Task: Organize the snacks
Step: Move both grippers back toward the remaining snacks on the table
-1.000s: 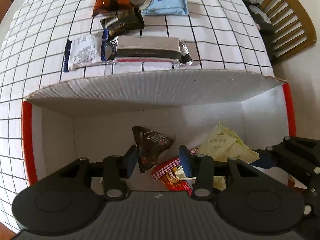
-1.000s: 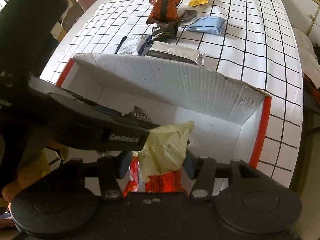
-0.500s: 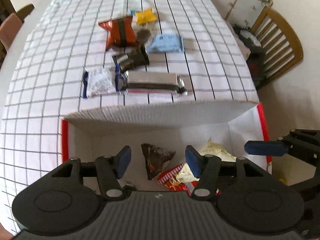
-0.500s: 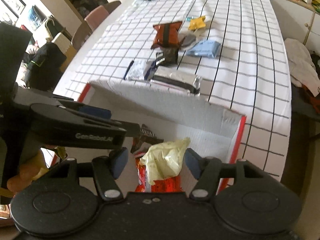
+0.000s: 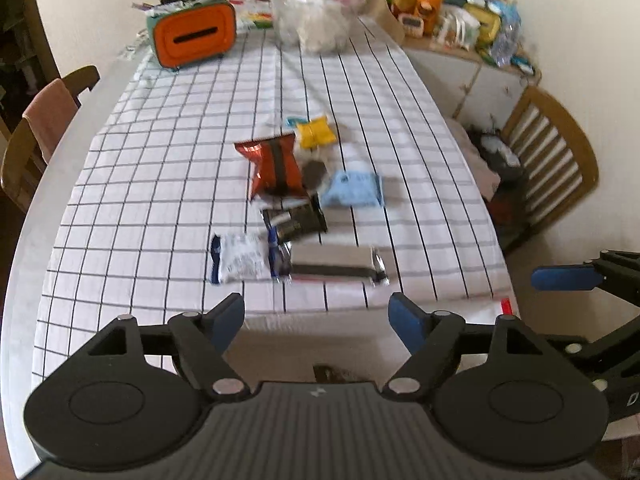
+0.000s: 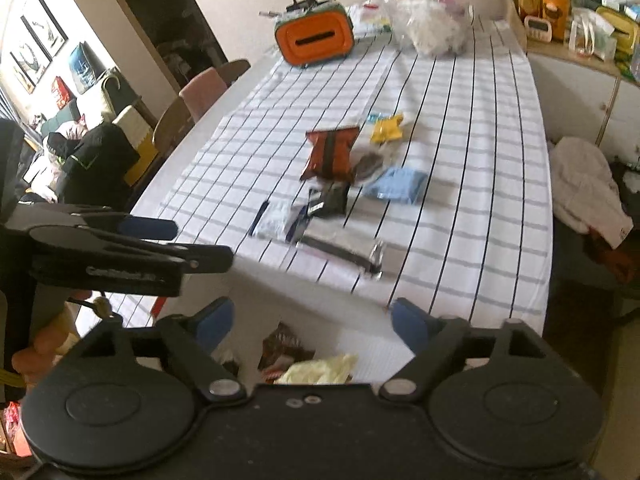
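Note:
Several snack packs lie on the checked tablecloth: a silver bar (image 5: 334, 262) (image 6: 344, 246), a white-and-blue pack (image 5: 240, 258), a black pack (image 5: 294, 220), an orange-brown bag (image 5: 274, 168) (image 6: 330, 152), a light blue pack (image 5: 352, 190) and a yellow pack (image 5: 316, 132). The white box (image 5: 316, 334) (image 6: 360, 320) with red edges sits at the near table end, below both grippers. A dark packet (image 6: 280, 348) and a pale yellow bag (image 6: 320, 368) lie in it. My left gripper (image 5: 316, 320) is open and empty. My right gripper (image 6: 312, 320) is open and empty.
An orange tissue box (image 5: 192, 36) and a clear plastic bag (image 5: 316, 12) stand at the far end of the table. Wooden chairs stand at the right (image 5: 552, 164) and left (image 5: 44, 120). A cluttered cabinet (image 5: 460, 12) is at the back right.
Both grippers have risen and pulled back from inside the box, and their jaws have opened wider. The yellow bag and dark packet stay in the box.

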